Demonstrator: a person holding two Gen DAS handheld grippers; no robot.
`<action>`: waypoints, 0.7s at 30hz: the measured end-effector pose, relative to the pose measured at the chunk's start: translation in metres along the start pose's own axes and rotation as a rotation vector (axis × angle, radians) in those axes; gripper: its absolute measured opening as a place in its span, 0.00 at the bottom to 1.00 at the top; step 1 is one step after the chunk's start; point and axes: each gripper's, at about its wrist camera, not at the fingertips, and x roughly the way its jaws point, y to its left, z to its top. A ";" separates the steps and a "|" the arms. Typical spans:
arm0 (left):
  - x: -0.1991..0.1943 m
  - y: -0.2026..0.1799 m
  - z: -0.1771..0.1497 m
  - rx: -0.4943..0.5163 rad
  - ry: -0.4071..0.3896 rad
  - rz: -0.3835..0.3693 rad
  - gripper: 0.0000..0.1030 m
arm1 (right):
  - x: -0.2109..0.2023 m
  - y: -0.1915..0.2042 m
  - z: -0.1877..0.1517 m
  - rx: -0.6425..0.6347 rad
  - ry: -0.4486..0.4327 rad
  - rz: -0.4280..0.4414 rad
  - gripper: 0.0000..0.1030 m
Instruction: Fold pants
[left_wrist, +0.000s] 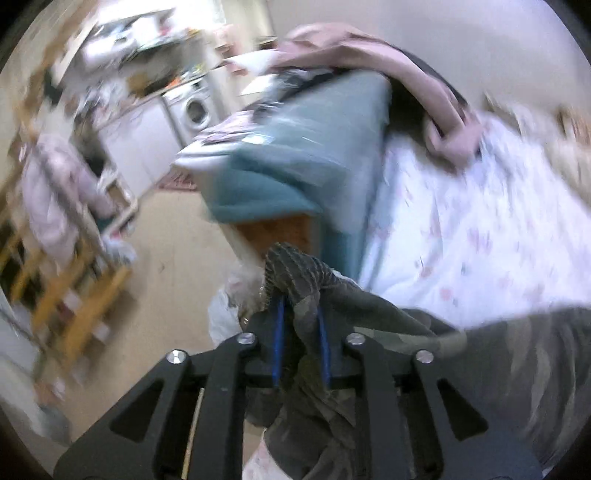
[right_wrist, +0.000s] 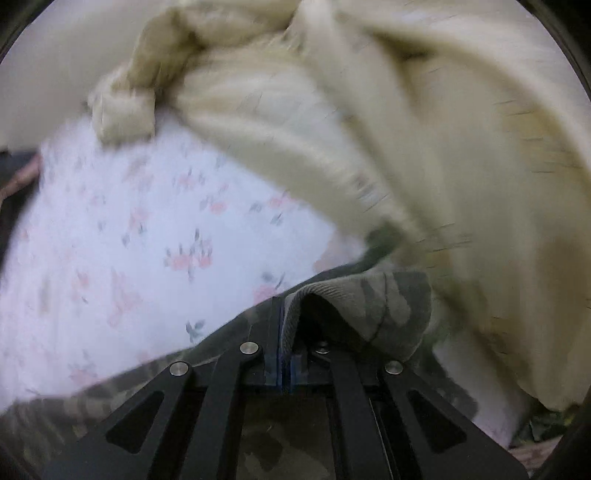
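Note:
The camouflage pants (left_wrist: 369, 314) are held up over a bed with a white floral sheet (left_wrist: 461, 229). My left gripper (left_wrist: 300, 306) is shut on a bunched ribbed edge of the pants, with cloth hanging down between its blue-lined fingers (left_wrist: 277, 332). In the right wrist view, my right gripper (right_wrist: 284, 317) is shut on the ribbed edge of the pants (right_wrist: 369, 302), and the cloth drapes over the right finger. The pants stretch between the two grippers over the sheet (right_wrist: 129, 240).
A cream blanket (right_wrist: 406, 147) is heaped on the bed at the far right. A pink garment (left_wrist: 406, 62) lies over a teal-covered unit (left_wrist: 303, 147) beside the bed. The floor, wooden shelves (left_wrist: 74, 295) and a washing machine (left_wrist: 197, 107) are to the left.

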 end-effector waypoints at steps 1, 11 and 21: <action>0.002 -0.009 -0.001 0.037 -0.015 0.013 0.20 | 0.010 0.007 -0.003 -0.027 0.024 -0.024 0.09; -0.051 -0.035 -0.011 0.156 -0.303 0.050 0.96 | -0.047 0.010 -0.032 -0.179 -0.111 0.019 0.62; -0.017 -0.141 -0.079 0.422 -0.010 -0.264 0.95 | -0.049 0.107 -0.142 -0.330 0.012 0.389 0.60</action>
